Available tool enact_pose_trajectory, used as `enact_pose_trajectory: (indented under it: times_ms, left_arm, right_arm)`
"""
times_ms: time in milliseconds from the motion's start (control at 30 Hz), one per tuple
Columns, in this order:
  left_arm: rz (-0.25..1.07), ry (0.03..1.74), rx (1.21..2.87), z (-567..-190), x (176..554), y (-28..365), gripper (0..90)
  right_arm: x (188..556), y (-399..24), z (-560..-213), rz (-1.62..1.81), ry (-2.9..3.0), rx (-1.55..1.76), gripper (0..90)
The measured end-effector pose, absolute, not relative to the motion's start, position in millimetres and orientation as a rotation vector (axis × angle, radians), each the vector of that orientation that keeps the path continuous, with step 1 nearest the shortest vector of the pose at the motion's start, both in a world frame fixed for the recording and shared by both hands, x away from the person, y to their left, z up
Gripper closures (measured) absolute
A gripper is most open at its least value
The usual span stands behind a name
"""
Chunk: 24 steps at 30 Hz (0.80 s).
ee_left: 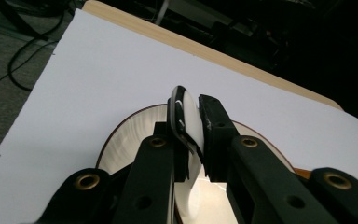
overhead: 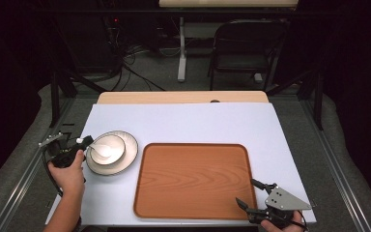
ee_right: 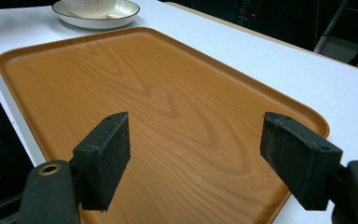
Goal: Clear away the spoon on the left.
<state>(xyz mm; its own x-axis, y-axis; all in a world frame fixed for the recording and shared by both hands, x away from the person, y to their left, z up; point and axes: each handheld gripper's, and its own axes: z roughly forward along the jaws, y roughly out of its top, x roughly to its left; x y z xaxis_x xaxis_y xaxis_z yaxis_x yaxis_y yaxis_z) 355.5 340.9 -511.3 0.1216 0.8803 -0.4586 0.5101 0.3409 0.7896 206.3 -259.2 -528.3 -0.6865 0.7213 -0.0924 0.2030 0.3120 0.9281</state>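
gripping spoon handle [ee_left: 186,114], left hand-held gripper [ee_left: 192,122].

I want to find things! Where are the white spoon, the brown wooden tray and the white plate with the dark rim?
White spoon [ee_left: 190,119]: left gripper view, handle end between the jaws.
Brown wooden tray [overhead: 193,179]: high view, bare middle.
White plate with the dark rim [overhead: 131,145]: high view, right rim.
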Motion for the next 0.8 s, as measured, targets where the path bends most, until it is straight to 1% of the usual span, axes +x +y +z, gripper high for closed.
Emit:
enact_pose_trajectory:
  times_ms: [100,500,800]
  left_arm:
    - [0.435,1.526,1.32,-508.1,355.6,339.8,84.8]
    - [0.441,1.527,1.336,-502.1,355.1,340.9,85.0]
    - [0.467,1.491,1.369,-483.7,350.6,344.2,85.0]
  right_arm:
    - [206.4,-259.3,-528.3,1.365,2.083,0.816,23.9]
    - [206.3,-259.5,-528.3,1.366,2.082,0.815,23.8]
    - [206.2,-259.5,-528.2,1.366,2.08,0.814,23.9]
